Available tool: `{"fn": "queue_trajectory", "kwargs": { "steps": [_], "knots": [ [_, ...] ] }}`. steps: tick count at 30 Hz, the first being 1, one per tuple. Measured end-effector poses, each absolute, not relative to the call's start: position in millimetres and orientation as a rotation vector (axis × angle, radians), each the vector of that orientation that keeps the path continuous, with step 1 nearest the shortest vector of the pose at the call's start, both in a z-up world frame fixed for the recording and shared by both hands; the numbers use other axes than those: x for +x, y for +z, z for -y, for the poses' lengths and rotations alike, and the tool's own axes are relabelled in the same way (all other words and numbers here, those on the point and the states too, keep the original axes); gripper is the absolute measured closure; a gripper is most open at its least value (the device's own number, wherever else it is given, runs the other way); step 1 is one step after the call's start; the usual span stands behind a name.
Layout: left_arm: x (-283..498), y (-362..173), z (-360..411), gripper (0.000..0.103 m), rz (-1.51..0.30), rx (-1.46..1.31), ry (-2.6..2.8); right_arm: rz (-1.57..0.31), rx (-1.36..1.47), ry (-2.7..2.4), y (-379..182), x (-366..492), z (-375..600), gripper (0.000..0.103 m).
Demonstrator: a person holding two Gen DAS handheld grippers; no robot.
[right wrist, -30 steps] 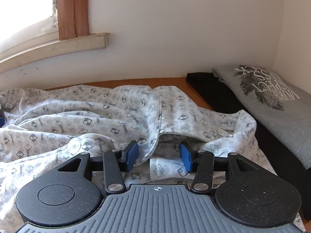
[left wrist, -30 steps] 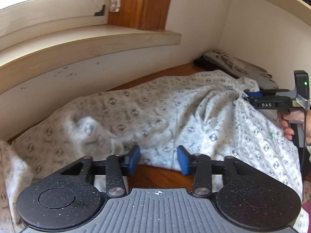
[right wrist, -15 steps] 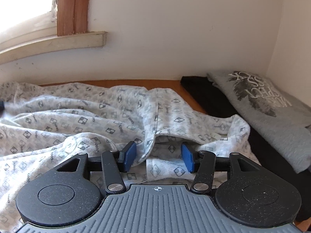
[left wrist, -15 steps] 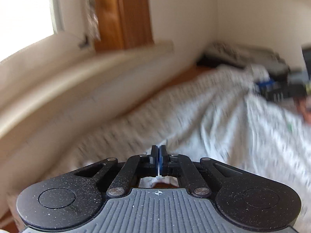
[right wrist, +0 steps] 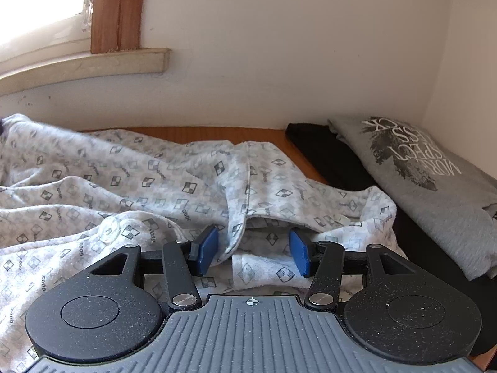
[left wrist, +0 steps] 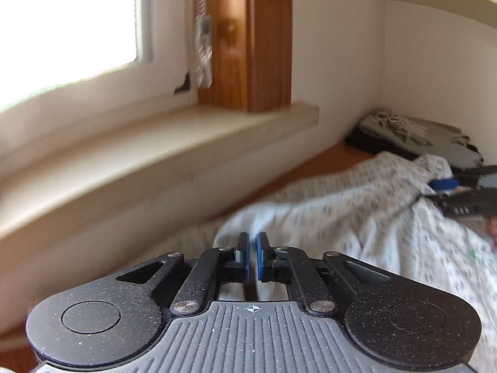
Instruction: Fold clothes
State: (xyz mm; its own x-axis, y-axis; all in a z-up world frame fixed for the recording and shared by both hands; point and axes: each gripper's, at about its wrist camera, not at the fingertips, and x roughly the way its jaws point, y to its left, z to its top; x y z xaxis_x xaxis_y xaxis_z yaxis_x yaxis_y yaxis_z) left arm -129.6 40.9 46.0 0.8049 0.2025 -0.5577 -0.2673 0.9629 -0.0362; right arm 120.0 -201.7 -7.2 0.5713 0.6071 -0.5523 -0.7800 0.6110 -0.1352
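Patterned garment spread on the wooden worktop, tongs at two edges.

Left of the patterned garment (right wrist: pixel 130 183), the left tongs (left wrist: pixel 252 256) are nearly closed, a slim gap between the pads; blur hides whether cloth is caught. At the garment's near hem, the right tongs (right wrist: pixel 254 250) gape wide, a fold between them, ungripped. Right of the garment lies a grey printed shirt (right wrist: pixel 435 183).

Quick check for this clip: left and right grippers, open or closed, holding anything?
Left gripper: nearly closed, a narrow gap between the pads; whether it pinches the patterned garment cannot be told.
Right gripper: open, holding nothing, straddling a garment fold.
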Motion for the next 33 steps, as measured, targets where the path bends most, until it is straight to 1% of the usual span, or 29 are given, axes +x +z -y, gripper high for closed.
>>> {"fn": "queue_trajectory", "kwargs": {
  "steps": [4,8,10,11,12,17,18,19,20,21,24,28,30,31,33],
  "knots": [
    [-147,30,-43,0.098,-0.625,-0.172,0.225,-0.490,-0.385,0.838,-7,121,202,0.052],
    [-146,23,-42,0.098,-0.647,-0.208,0.204,-0.486,-0.390,0.836,-7,120,201,0.051],
    [-146,20,-41,0.083,-0.658,-0.227,0.193,-0.486,-0.391,0.835,-7,121,201,0.051],
    [-146,18,-41,0.067,-0.664,-0.236,0.188,-0.486,-0.391,0.835,-7,120,201,0.051],
    [-145,17,-41,0.066,-0.669,-0.245,0.182,-0.486,-0.390,0.835,-6,120,201,0.051],
    [-144,9,-39,0.066,-0.696,-0.288,0.154,-0.489,-0.387,0.837,-6,121,201,0.051],
    [-142,8,-38,0.066,-0.696,-0.281,0.142,-0.488,-0.388,0.837,-6,121,201,0.051],
    [-141,8,-37,0.069,-0.697,-0.274,0.130,-0.488,-0.388,0.837,-6,121,201,0.051],
    [-139,7,-35,0.089,-0.699,-0.265,0.117,-0.489,-0.388,0.837,-6,121,202,0.051],
    [-137,7,-32,0.100,-0.707,-0.249,0.106,-0.489,-0.388,0.837,-6,121,202,0.051],
    [-143,23,-24,0.101,-0.674,-0.166,0.136,-0.496,-0.380,0.841,-5,123,203,0.051],
    [-168,91,-32,0.101,-0.482,-0.153,0.210,-0.504,-0.367,0.845,-5,126,205,0.051],
    [-170,119,-30,0.101,-0.436,-0.123,0.232,-0.501,-0.368,0.845,-4,125,205,0.052],
    [-169,131,-28,0.101,-0.419,-0.105,0.242,-0.498,-0.373,0.847,-4,126,206,0.052],
    [-156,129,-15,0.100,-0.454,-0.033,0.250,-0.491,-0.384,0.842,-4,126,206,0.052]
  ]
}}
